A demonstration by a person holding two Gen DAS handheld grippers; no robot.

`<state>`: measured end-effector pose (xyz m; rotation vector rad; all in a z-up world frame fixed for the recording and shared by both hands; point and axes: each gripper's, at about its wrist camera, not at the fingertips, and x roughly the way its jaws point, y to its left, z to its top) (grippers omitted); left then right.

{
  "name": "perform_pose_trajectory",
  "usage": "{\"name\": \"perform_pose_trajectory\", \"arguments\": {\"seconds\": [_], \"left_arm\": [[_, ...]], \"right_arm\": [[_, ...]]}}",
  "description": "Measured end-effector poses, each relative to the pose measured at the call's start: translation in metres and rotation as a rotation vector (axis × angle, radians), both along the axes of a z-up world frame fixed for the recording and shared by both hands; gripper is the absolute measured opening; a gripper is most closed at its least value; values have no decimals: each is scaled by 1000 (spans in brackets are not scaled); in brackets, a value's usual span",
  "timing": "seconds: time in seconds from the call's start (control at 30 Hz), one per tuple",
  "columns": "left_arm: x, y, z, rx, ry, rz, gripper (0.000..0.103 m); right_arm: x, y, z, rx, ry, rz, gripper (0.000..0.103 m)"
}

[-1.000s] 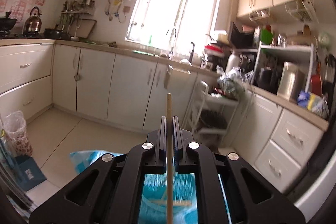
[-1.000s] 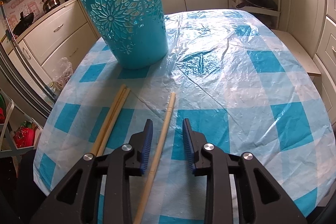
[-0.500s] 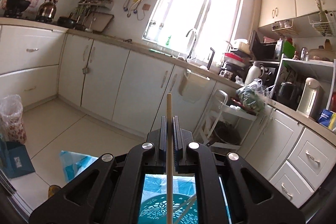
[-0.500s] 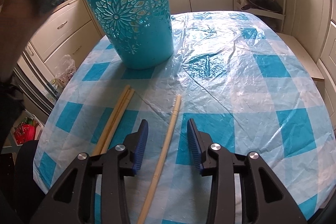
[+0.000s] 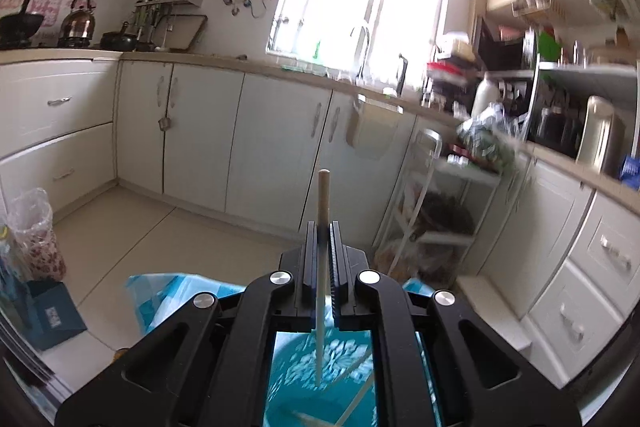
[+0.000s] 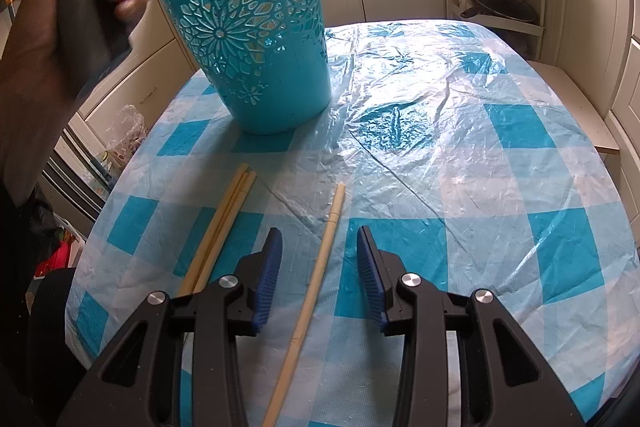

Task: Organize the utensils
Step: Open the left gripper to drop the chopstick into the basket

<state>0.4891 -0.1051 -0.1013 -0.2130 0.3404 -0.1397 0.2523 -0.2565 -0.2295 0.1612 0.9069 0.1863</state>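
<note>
A table (image 6: 500, 147) under a blue-and-white checked plastic cloth fills the right wrist view. At its far left stands a teal basket (image 6: 256, 39) with cut-out flower patterns, upright. A person's hand (image 6: 60, 23) is raised just left of the basket's rim. The right gripper (image 6: 320, 259) hovers over the near part of the table, jaws apart, with 1 loose chopstick (image 6: 320, 267) lying on the cloth between them, untouched by the blue pads. Just left of it lie 2 more chopsticks (image 6: 224, 223), side by side and touching. The left gripper (image 5: 323, 247) is clamped on a single chopstick (image 5: 322, 203), held upright, its lower end inside the basket (image 5: 296, 379) directly below.
</note>
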Motion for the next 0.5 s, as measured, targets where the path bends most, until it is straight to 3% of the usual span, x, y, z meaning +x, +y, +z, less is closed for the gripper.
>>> {"name": "perform_pose_trajectory", "arguments": {"seconds": [0.13, 0.27, 0.37, 0.5], "left_arm": [[-16, 1, -7, 39, 40, -17, 10], [-49, 15, -8, 55, 34, 16, 51], [-86, 32, -11, 75, 13, 50, 64], [-135, 53, -38, 142, 28, 84, 79]], "right_arm": [[-1, 0, 0, 4, 1, -4, 39], [-2, -3, 0, 14, 3, -9, 39], [-3, -5, 0, 30, 6, -18, 39], [-5, -2, 0, 8, -1, -27, 39]]}}
